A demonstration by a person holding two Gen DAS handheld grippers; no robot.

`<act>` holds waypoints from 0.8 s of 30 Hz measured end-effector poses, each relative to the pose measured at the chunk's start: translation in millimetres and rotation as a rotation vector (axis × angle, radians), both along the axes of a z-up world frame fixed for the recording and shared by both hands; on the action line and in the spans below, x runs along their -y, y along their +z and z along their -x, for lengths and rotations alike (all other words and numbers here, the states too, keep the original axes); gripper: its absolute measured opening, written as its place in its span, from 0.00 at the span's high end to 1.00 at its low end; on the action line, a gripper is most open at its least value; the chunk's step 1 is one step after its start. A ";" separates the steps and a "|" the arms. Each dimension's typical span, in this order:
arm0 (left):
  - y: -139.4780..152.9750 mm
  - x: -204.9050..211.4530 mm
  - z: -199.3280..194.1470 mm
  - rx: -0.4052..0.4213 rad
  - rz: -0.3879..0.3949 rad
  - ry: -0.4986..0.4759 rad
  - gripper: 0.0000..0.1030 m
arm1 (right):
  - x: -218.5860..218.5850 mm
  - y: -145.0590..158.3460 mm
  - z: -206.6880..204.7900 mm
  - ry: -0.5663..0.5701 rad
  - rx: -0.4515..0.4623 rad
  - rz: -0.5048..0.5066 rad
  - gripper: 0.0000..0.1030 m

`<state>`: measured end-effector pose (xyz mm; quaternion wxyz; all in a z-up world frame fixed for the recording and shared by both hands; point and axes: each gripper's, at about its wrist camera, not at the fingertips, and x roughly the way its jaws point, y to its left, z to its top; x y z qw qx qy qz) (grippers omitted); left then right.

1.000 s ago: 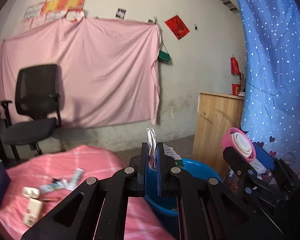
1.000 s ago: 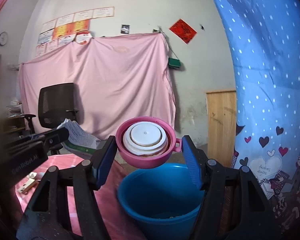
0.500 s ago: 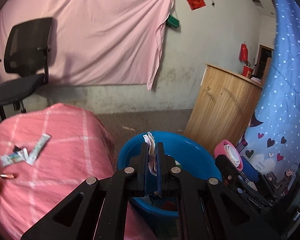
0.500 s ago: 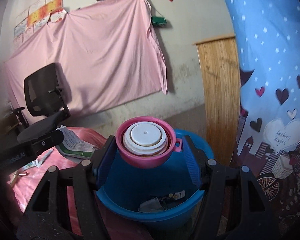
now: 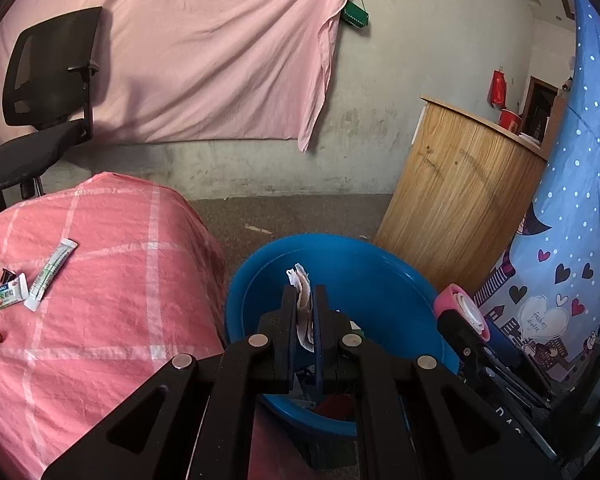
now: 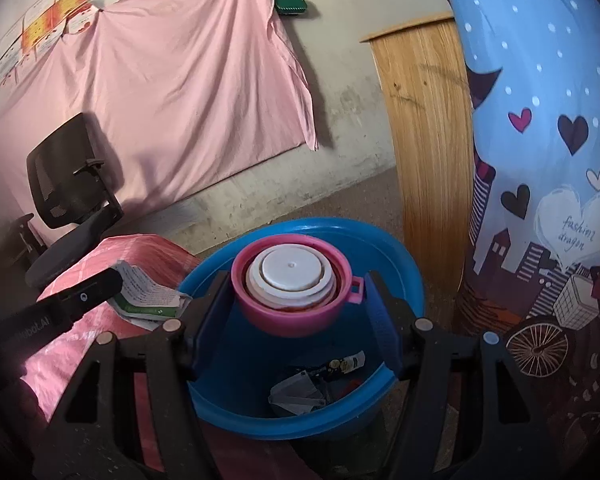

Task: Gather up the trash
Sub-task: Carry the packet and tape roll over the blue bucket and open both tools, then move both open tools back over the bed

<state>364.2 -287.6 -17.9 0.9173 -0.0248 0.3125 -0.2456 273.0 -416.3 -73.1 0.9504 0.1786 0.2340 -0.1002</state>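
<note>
My left gripper (image 5: 303, 300) is shut on a folded paper wrapper (image 5: 302, 312) and hangs over the blue basin (image 5: 256, 280). In the right wrist view the same wrapper (image 6: 148, 300) shows at the left, over the basin's left rim. My right gripper (image 6: 296, 292) is shut on a pink cup (image 6: 292, 312) with a white lid, held above the blue basin (image 6: 404, 264). Some trash (image 6: 316, 380) lies in the basin's bottom. The pink cup (image 5: 446, 294) also appears at the right of the left wrist view.
A pink checked tablecloth (image 5: 112, 300) lies left of the basin, with sachets (image 5: 50, 274) and small bits on it. A wooden cabinet (image 5: 460, 196) stands behind the basin, a blue patterned curtain (image 6: 540, 160) at the right, and a black office chair (image 5: 40, 100) at the far left.
Both grippers have tilted downward and moved over the blue basin, which now sits under them. The wrapper and the pink cup stay gripped as before.
</note>
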 end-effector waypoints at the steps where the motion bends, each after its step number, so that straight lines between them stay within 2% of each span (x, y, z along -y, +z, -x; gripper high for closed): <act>1: -0.8 0.3 -0.8 -0.007 -0.002 0.002 0.94 | 0.7 -0.9 -0.1 -0.002 -0.006 -0.004 0.24; 3: -2.2 2.2 -2.4 -0.022 -0.016 0.005 0.93 | 3.7 -3.3 -1.4 -0.006 -0.015 -0.013 0.24; 5: -4.6 4.7 -4.3 -0.045 -0.035 0.000 0.87 | 5.7 -4.0 -2.2 -0.009 -0.019 -0.025 0.23; 7: -6.1 4.3 -5.0 -0.056 -0.040 -0.003 0.70 | 6.3 -4.2 -2.5 -0.014 -0.019 -0.026 0.22; 12: -5.1 -3.9 -3.5 -0.056 -0.028 0.024 0.69 | 7.4 -2.6 -0.1 -0.026 -0.007 -0.018 0.18; 15: -0.7 -14.0 0.0 -0.053 -0.020 0.047 0.63 | 2.0 3.3 4.5 -0.027 0.022 0.001 0.14; 17: 4.7 -25.4 5.5 -0.035 -0.007 0.068 0.55 | -2.1 8.8 8.9 -0.021 0.054 0.015 0.09; 20: 15.7 -46.3 16.7 0.015 0.014 0.112 0.37 | -10.7 18.4 16.5 -0.003 0.121 0.046 0.02; 21: 19.1 -52.5 19.7 0.028 0.017 0.124 0.27 | -13.1 20.2 18.2 0.000 0.135 0.054 0.00; 22: 23.7 -62.4 24.6 0.052 0.025 0.143 0.18 | -17.3 23.4 20.7 0.006 0.157 0.064 0.00; 24: 31.6 -81.9 35.4 0.102 0.045 0.183 0.09 | -25.7 29.2 26.5 0.020 0.199 0.080 0.00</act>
